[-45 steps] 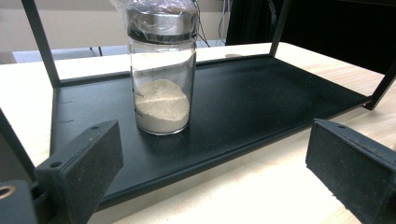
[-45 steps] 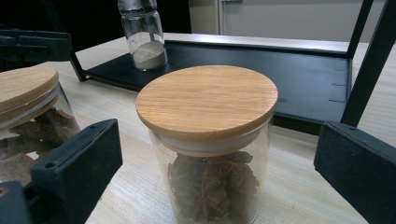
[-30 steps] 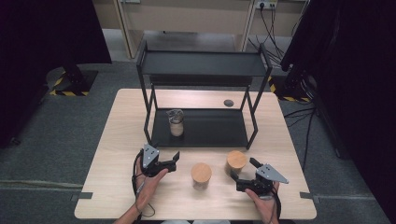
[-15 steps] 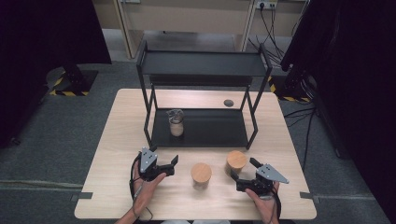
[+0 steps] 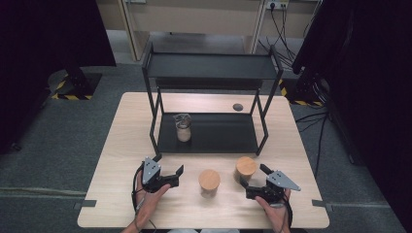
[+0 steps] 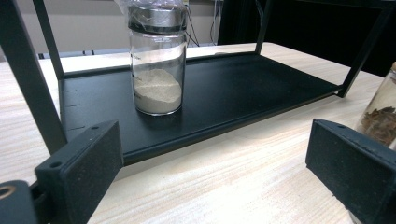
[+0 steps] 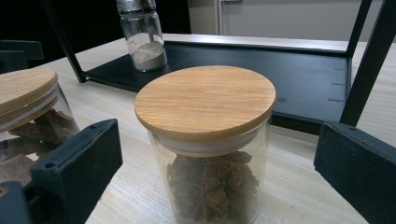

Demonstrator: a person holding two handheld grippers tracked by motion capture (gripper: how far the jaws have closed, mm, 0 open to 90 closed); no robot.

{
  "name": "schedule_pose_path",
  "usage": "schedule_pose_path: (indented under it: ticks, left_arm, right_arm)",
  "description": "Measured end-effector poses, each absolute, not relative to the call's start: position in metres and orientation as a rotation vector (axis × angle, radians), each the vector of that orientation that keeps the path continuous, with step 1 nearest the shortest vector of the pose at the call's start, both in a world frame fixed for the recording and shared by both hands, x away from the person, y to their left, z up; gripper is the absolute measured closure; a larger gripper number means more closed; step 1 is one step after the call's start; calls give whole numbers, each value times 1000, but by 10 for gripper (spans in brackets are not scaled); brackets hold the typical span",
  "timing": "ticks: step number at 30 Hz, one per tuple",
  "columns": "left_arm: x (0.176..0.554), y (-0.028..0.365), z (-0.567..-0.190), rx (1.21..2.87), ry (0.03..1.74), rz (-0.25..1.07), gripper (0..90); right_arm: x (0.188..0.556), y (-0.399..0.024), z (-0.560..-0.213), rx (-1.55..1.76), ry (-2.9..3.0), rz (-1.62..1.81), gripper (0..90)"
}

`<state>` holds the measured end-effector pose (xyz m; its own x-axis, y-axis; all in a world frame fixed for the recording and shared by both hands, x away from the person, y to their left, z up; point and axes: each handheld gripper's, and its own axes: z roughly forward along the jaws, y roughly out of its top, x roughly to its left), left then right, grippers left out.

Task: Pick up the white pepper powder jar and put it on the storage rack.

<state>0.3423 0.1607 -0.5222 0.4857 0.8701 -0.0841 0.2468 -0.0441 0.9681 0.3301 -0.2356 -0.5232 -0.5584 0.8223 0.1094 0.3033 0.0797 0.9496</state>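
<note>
The jar [image 7: 205, 140] of star anise stands on the tabletop [image 5: 291, 136] just ahead of my right claw [image 5: 250, 182], framed between its wide jaws. I'd push in level and close below the wooden lid [image 7: 205, 100]. My left claw [image 5: 167, 167], also wide, faces the shaker [image 6: 156, 60] on the rack [image 5: 218, 133].

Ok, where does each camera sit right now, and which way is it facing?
High view: above the person's side, looking forward and down on the table; both forearms, left gripper and right gripper show.
Left gripper view: low on the table, facing the powder jar on the shelf; its open jaws show.
Right gripper view: low, facing the star anise jar; its open jaws show.
Shared: both gripper views see the powder jar.
</note>
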Motion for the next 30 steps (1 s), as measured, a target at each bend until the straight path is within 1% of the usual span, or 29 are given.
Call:
schedule_pose_path:
  ticks: [30]
  left_arm:
    - [316, 163, -526, 1583, 928, 653, 34]
  right_arm:
    - [330, -236, -523, 1114, 1905, 1498, 14]
